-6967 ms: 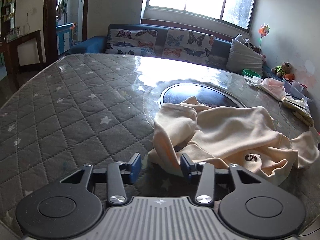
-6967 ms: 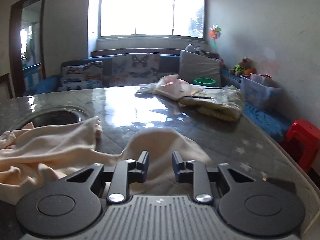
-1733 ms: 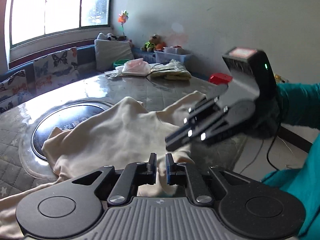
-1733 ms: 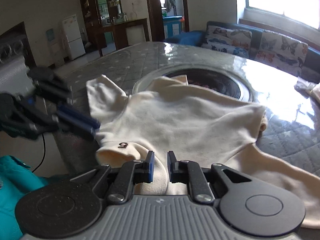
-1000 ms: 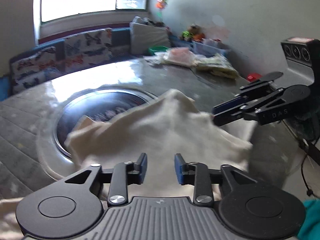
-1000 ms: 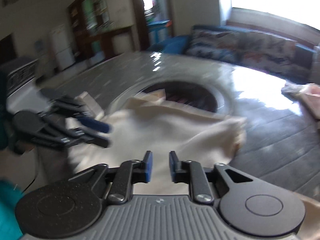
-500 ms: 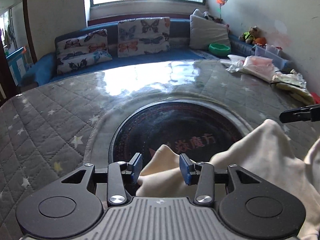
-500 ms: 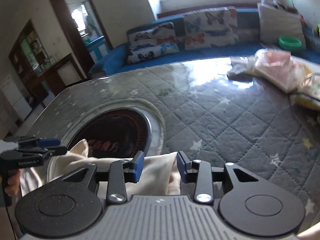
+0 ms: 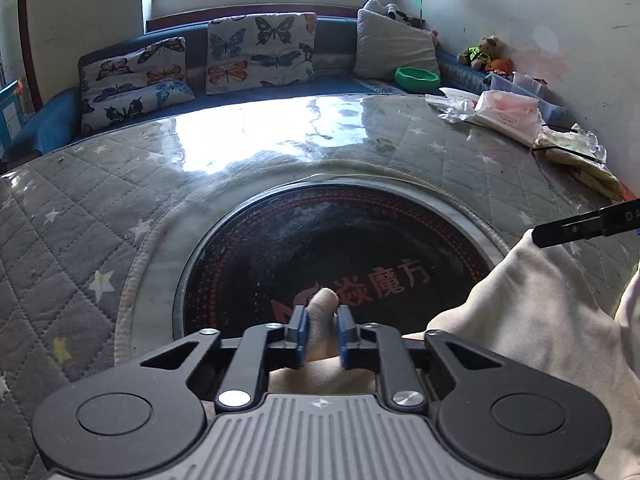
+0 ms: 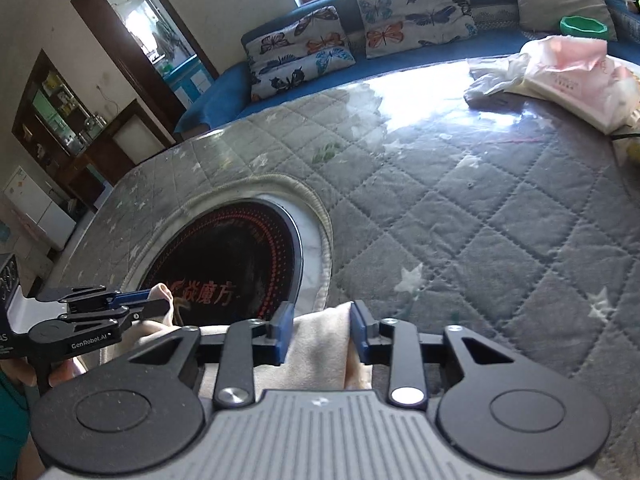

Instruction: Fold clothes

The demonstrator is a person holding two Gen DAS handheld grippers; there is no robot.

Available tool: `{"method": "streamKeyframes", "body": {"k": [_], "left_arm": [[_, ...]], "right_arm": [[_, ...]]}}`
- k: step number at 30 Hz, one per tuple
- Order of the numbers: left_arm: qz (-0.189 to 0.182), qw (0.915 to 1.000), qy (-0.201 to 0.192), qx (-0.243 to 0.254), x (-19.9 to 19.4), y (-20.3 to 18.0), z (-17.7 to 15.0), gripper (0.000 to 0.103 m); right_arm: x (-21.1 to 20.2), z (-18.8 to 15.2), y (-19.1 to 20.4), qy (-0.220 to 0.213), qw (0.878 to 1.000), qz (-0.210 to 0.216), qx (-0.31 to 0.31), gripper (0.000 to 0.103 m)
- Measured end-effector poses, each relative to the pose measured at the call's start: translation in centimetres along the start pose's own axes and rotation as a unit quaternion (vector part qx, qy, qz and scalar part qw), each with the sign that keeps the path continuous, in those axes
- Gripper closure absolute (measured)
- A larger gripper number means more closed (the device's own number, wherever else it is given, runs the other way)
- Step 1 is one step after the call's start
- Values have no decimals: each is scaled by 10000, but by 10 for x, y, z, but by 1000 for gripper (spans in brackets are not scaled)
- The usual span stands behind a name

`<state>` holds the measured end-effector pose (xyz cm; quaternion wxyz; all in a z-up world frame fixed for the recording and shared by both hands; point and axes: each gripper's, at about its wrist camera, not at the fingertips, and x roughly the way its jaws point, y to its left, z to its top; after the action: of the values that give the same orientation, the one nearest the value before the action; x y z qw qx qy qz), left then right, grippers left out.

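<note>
- left hand-held gripper [image 9: 322,334] pinches a corner of the cream cotton garment [image 9: 536,320]
- right hand-held gripper [image 10: 320,330] (jaws spread wider) straddles another fold above the grey quilted table [image 10: 500,208]

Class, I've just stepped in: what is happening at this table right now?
A person is folding a cream garment on the quilted table, using a handheld gripper in each hand. The left gripper pinches a bunched end of the cloth over the dark round panel. The right gripper has cloth between its fingers, but they look parted, so its grip is unclear.
</note>
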<state>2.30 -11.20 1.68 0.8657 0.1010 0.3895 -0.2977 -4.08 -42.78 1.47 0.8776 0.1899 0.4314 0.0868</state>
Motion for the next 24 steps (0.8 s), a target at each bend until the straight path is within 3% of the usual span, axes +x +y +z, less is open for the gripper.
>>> {"method": "streamKeyframes", "body": {"k": [4,10,14,16,18,22,24], "left_arm": [[72,9997,-200,-114,-9,1,2,92],[39,9961,-769,-441,-45,12,9,92],[-252,9904,-1261,-512,-80,10,5,92],[-386,9879,-1435,-434,-94,4,1,92],[-578,9856,-1545,-387,-107,-4,-4,92],[-944,9806,-1715,-52,-130,-27,-23,92],[-1117,9788,-1712,96,-139,-37,-35,92]], "right_arm": [[-5,-2,6,-263,9996,80,-93,101],[-37,-4,20,-743,9957,408,-381,101],[-52,-7,25,-800,9945,492,-467,101],[-50,-7,25,-679,9957,330,-532,95],[-42,-5,18,-581,9976,128,-365,78],[-24,0,1,-492,9987,68,123,75],[-16,2,-4,-448,9987,59,227,68]]}}
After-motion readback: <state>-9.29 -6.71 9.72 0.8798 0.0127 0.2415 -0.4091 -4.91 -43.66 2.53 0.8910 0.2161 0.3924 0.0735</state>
